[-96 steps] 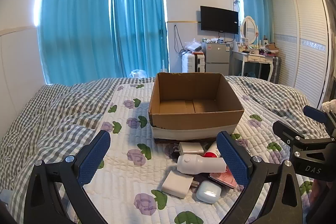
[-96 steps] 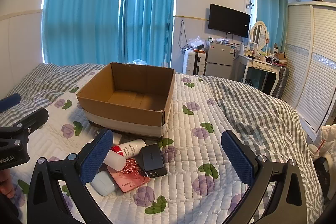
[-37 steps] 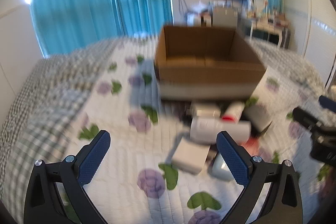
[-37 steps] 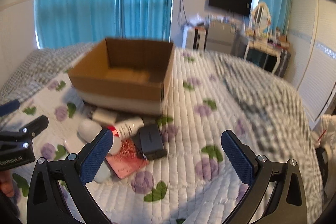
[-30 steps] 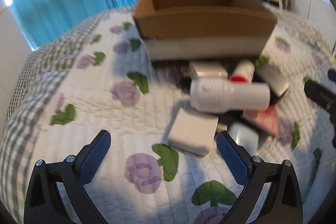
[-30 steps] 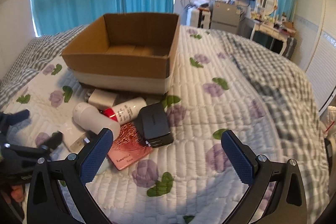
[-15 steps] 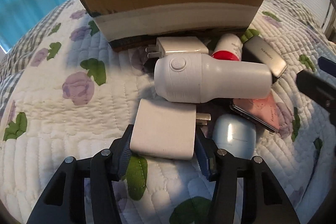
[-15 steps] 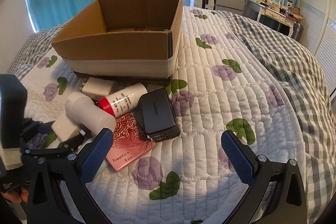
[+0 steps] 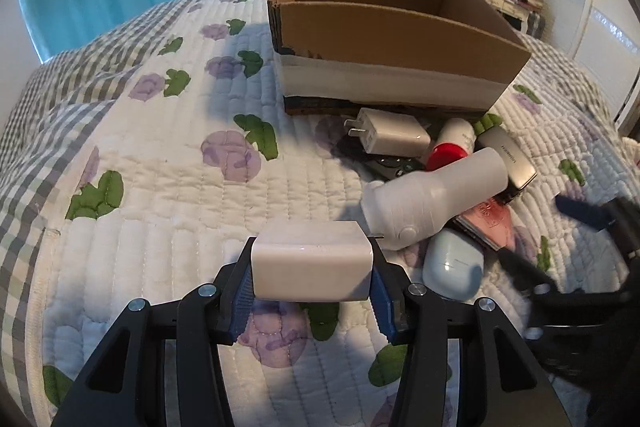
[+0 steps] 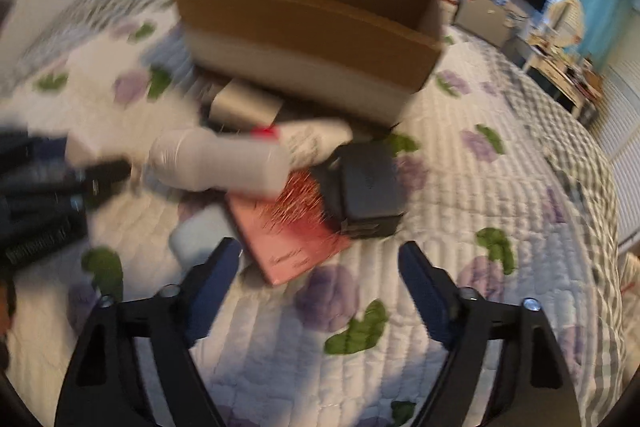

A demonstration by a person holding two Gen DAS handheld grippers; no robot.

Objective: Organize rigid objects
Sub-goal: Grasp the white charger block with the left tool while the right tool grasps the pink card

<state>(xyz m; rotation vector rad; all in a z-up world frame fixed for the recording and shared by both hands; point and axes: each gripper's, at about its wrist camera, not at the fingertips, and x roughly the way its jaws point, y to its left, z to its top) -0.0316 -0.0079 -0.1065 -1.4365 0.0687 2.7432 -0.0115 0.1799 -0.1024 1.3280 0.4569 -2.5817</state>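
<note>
My left gripper [image 9: 312, 281] is shut on a white power adapter [image 9: 311, 263] and holds it above the quilt, left of a pile of objects. The pile holds a white cylinder device [image 9: 436, 201], a second white charger [image 9: 386, 137], a red-capped bottle [image 9: 450, 147], a pink card [image 10: 288, 235], a pale blue case [image 9: 452, 269] and a black box [image 10: 366, 195]. An open cardboard box [image 9: 400, 39] stands behind the pile. My right gripper [image 10: 320, 275] is open over the pink card, near the pile; the view is blurred.
The bed is covered by a white quilt [image 9: 160, 187] with purple flowers and a grey checked blanket [image 9: 48, 99] on the left. Teal curtains, a TV and a dresser are far behind. The right gripper shows at the right edge of the left wrist view [image 9: 592, 227].
My left gripper closed on the white adapter and lifted it off the quilt. My right gripper has narrowed and moved down toward the pile.
</note>
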